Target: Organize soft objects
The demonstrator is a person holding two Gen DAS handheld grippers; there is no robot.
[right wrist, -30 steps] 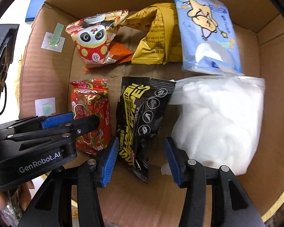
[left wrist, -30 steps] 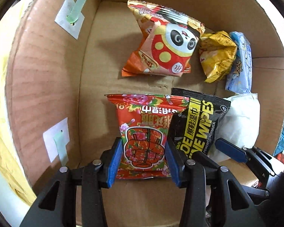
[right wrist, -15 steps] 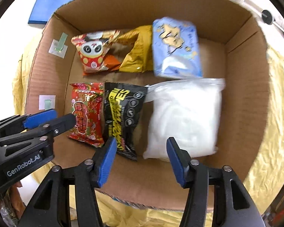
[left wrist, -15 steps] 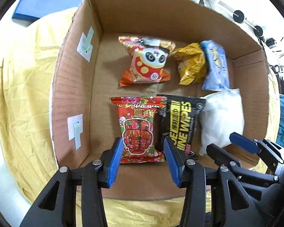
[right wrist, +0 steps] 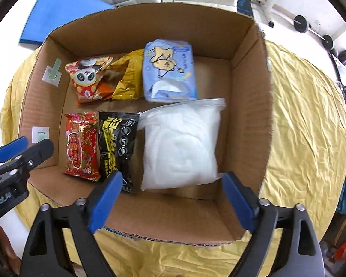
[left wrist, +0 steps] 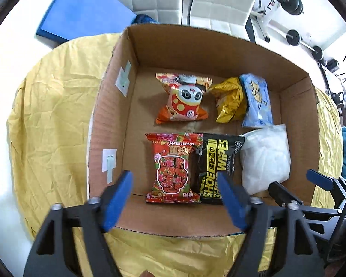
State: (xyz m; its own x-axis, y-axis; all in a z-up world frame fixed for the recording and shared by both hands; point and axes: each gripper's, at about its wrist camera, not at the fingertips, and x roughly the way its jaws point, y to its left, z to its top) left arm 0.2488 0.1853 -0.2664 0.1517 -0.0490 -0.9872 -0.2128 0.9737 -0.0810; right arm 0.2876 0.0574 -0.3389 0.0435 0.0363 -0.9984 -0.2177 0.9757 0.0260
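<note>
Box [left wrist: 113, 120]: matt brown corrugated cardboard.
Cloth [left wrist: 53, 115]: yellow fabric, creased.
Panda packet [left wrist: 183, 101], red packet [left wrist: 171, 168], gold packet [left wrist: 229, 100]: glossy crinkled film.
Wipes pack [left wrist: 216, 164]: black plastic film.
White bag [right wrist: 181, 143]: clear plastic, soft filling.
Tongs: blue pads [right wrist: 103, 198], black plastic frame.

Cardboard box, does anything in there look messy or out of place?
Mostly tidy: six packs lie in two rows inside the cardboard box. Only the gold snack bag looks crumpled, tucked partly under the panda snack bag. Nothing is spilled.
</note>
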